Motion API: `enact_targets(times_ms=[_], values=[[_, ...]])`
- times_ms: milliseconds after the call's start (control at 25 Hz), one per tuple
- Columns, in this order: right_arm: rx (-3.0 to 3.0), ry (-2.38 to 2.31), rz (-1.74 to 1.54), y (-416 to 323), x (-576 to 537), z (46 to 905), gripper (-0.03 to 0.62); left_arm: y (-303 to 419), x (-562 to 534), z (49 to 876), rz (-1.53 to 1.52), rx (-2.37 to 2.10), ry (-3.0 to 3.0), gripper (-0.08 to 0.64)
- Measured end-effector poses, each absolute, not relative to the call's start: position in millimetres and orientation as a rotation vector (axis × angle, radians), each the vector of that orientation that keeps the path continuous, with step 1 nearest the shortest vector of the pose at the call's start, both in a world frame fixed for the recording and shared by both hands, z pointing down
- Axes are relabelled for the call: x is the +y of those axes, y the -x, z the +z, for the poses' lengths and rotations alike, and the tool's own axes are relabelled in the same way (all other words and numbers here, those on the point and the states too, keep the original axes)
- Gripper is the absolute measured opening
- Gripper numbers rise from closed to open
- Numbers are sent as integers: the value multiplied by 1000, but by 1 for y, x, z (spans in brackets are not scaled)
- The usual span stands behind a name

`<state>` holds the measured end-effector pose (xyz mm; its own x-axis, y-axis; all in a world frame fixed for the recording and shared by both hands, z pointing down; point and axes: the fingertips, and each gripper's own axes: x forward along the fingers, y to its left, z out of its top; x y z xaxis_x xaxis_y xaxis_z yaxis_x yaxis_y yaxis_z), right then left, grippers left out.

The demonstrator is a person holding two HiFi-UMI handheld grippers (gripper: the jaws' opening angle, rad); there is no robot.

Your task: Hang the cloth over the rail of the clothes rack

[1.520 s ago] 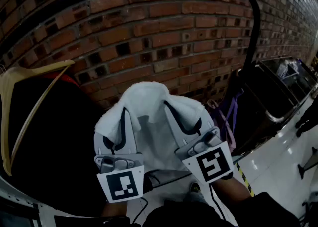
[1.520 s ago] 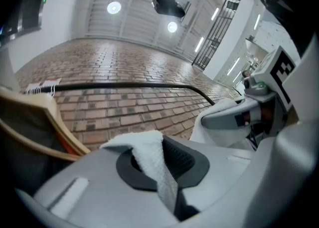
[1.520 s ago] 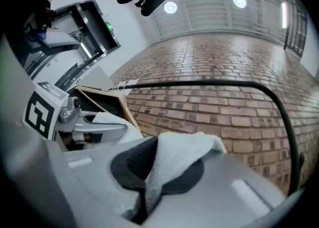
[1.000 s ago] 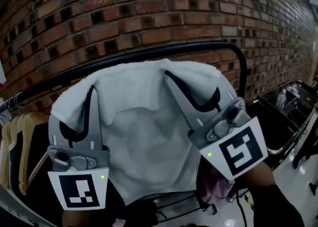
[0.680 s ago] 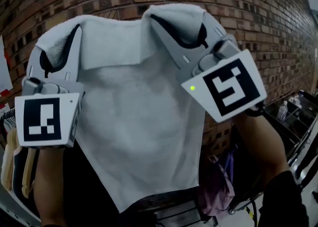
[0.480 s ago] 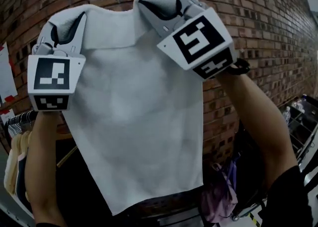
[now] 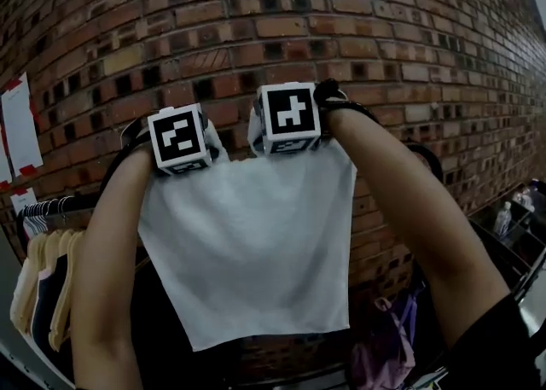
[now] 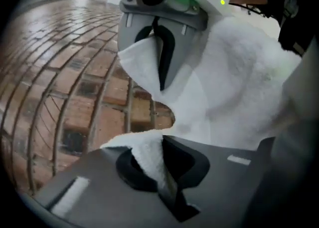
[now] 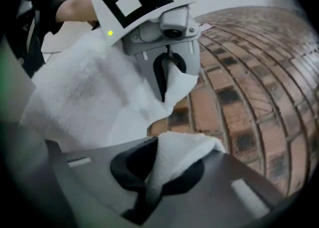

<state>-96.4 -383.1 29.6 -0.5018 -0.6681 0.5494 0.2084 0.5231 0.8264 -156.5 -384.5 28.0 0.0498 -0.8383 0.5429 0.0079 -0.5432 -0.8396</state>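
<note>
A white cloth (image 7: 247,243) hangs flat in front of the brick wall, held up by its two top corners. My left gripper (image 7: 181,141) is shut on the left corner, and in the left gripper view the cloth (image 8: 149,157) is pinched between its jaws. My right gripper (image 7: 288,119) is shut on the right corner, where a fold of cloth (image 9: 174,159) sticks out of its jaws. Both grippers are raised at about the height of the black rail (image 7: 431,162), which curves out from behind them. Their fingertips are hidden behind the marker cubes in the head view.
The brick wall (image 7: 409,55) is close behind the rail. Garments on wooden hangers (image 7: 43,286) hang at the lower left. A white paper (image 7: 21,124) is stuck on the wall at left. A purple bag (image 7: 388,350) hangs at the lower right.
Both arms have lifted the cloth up and forward, away from my head and toward the wall. The grippers have come closer together, and the cloth now hangs full length below them.
</note>
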Motion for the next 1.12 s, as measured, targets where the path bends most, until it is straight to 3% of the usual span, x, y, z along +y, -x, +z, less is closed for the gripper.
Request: enact_targets(times_ms=[160, 280, 360, 560, 840, 1120], values=[[-1894, -290, -866, 89, -387, 54, 29, 158, -387, 57, -1631, 786, 1886, 50], [-1920, -260, -751, 85, -390, 66, 209, 174, -387, 77, -1731, 817, 1971, 205], [-1905, -266, -721, 80, -394, 69, 244, 181, -384, 86, -1767, 813, 2031, 241], [-2068, -191, -540, 77, -382, 71, 247, 170, -373, 74, -1551, 800, 2382, 284], [-2163, -218, -489, 68, -384, 50, 247, 242, -378, 101, -1895, 952, 2102, 299], [-2056, -328, -530, 43, -400, 46, 247, 234, -376, 106, -1877, 928, 2133, 299]])
